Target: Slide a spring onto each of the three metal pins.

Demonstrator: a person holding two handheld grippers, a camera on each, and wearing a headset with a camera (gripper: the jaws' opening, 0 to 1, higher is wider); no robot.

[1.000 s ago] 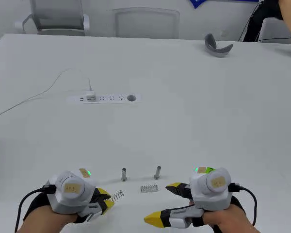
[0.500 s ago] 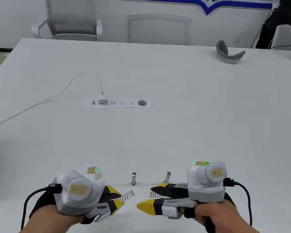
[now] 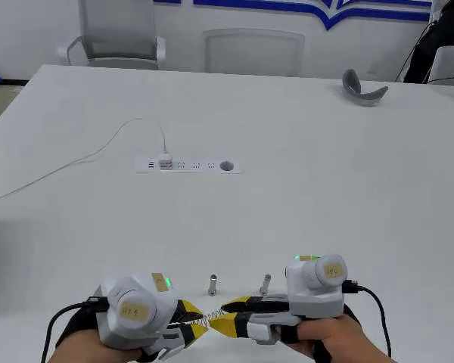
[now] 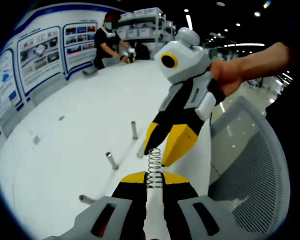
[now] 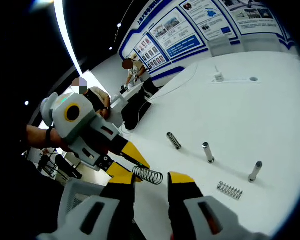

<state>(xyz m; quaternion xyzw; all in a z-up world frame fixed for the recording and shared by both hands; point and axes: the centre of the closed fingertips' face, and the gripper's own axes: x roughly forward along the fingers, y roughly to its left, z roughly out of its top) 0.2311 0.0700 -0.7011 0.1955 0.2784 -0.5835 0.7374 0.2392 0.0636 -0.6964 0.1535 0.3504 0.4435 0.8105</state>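
Pinched the spring (image 4: 154,162) in the clenched jaws of the left gripper (image 4: 154,179); straddled its free end with the parted jaws of the right gripper (image 5: 151,181). Risked flicking it onto the counter (image 3: 303,189) — short of the pins (image 5: 208,152) beyond the jaws — if squeezed off-centre.

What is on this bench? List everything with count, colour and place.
Table: one, white, under everything.
Pins: three, silver, on the table near the grippers.
Springs: three, silver; two lying on the table, one in the left gripper.
Power strip: one, white, mid-table, cable attached.
Curved band: one, grey, table's far right.
Chairs: two, grey, behind the table.
Left gripper: one, yellow-tipped, shut on the spring.
Right gripper: one, yellow-tipped, open at that spring's free end.
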